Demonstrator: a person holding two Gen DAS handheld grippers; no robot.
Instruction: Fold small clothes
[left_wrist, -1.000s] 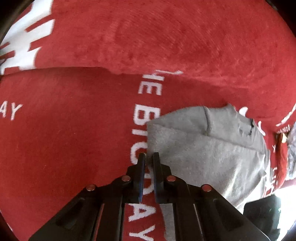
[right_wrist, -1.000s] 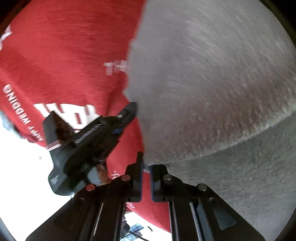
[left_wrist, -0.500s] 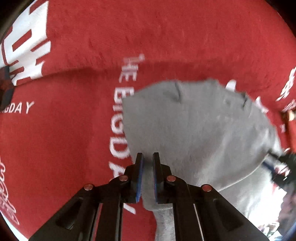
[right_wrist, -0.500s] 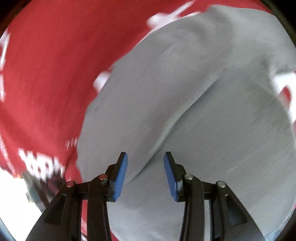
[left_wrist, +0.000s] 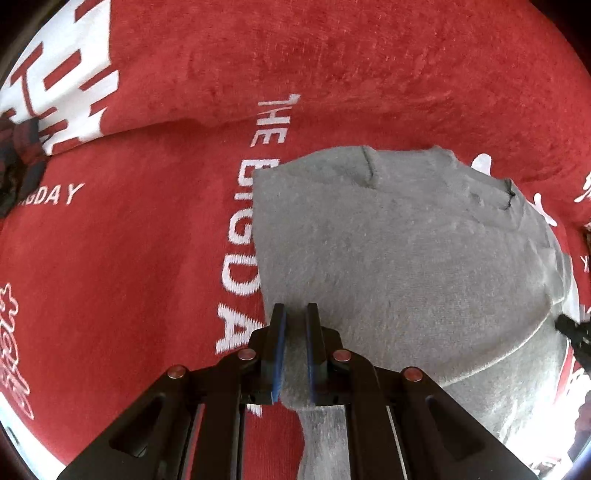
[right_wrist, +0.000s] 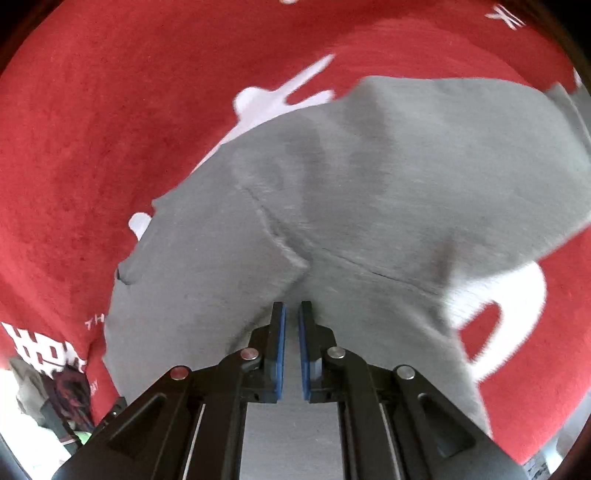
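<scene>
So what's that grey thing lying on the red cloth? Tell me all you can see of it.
The grey garment looks like soft, fuzzy knit with stitched seams. It lies folded over itself on the red cloth, covering part of its white lettering. The left gripper has its jaws shut on one edge; the right gripper has its jaws nearly closed on the fabric near a raised fold. What sort of garment it is cannot be told.

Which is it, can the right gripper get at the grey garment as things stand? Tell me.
Probably yes. The right gripper already sits over the grey garment, its jaws nearly shut with cloth apparently between them, and nothing lies in the way on the red cloth.
</scene>
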